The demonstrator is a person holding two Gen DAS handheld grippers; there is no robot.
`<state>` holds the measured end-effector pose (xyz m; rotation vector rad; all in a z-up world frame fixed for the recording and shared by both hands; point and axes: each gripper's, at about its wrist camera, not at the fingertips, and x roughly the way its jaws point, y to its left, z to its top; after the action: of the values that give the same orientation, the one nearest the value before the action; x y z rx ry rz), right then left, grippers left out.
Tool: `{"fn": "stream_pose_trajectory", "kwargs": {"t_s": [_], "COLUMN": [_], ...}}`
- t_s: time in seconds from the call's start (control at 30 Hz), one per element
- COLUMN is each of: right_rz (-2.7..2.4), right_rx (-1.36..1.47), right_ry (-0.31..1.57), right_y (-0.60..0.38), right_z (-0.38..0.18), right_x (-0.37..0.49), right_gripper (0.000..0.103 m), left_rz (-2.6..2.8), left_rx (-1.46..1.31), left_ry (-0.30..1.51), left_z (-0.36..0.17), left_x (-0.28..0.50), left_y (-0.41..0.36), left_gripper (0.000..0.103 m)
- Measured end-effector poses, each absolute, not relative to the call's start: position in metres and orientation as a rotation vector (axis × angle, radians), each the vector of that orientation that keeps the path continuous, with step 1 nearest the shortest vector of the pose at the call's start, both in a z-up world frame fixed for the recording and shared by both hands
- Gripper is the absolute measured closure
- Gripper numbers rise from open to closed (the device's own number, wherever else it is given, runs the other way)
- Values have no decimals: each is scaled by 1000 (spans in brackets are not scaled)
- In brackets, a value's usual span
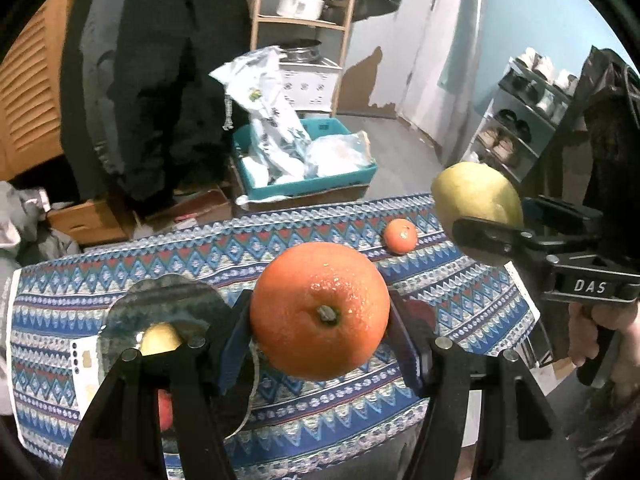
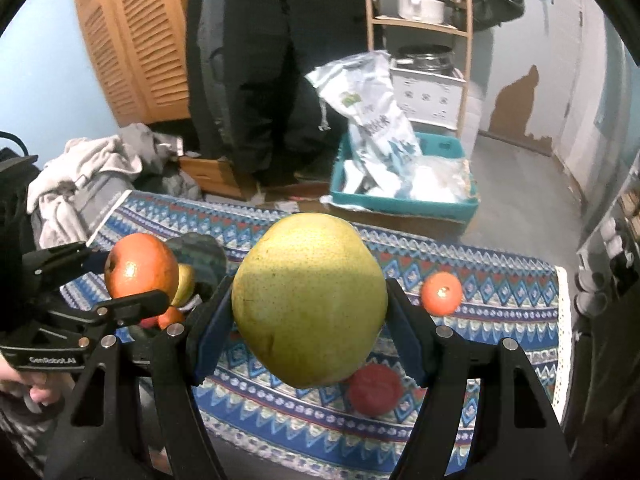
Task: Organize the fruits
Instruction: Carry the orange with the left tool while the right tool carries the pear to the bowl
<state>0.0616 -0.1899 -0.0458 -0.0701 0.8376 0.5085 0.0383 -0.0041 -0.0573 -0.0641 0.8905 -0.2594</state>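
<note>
My left gripper (image 1: 320, 320) is shut on a large orange (image 1: 319, 311) and holds it above the patterned cloth (image 1: 440, 280). My right gripper (image 2: 308, 320) is shut on a yellow-green pear (image 2: 308, 300), also held above the cloth. In the left wrist view the pear (image 1: 476, 196) and right gripper (image 1: 492, 224) show at the right. In the right wrist view the orange (image 2: 140, 266) and left gripper (image 2: 120, 280) show at the left. A glass bowl (image 1: 168, 312) at the left holds a yellow fruit (image 1: 160, 340) and a red one (image 1: 165, 410). A small tangerine (image 1: 400, 236) lies on the cloth.
A red fruit (image 2: 374, 390) lies on the cloth under the pear, and the tangerine (image 2: 441, 293) lies to the right. Beyond the table stand a teal crate (image 1: 312, 184) with plastic bags, a wooden shelf (image 1: 304, 20), hanging dark clothes and a shoe rack (image 1: 516, 128).
</note>
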Motion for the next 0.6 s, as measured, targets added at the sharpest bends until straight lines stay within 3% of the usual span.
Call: {"fn": "stream_pose_trajectory", "kwargs": {"t_s": [0.6], "right_rz": [613], "right_rx": [-97], "right_ry": [858], "right_y": [-110], "right_z": [-50], "right_x": [70], "right_gripper": [31], "left_rz": [-148], "left_rx": [-157], "left_ry": [905], "left_z": [-72], "left_x": [28], "left_y": [69], "left_gripper": [38]}}
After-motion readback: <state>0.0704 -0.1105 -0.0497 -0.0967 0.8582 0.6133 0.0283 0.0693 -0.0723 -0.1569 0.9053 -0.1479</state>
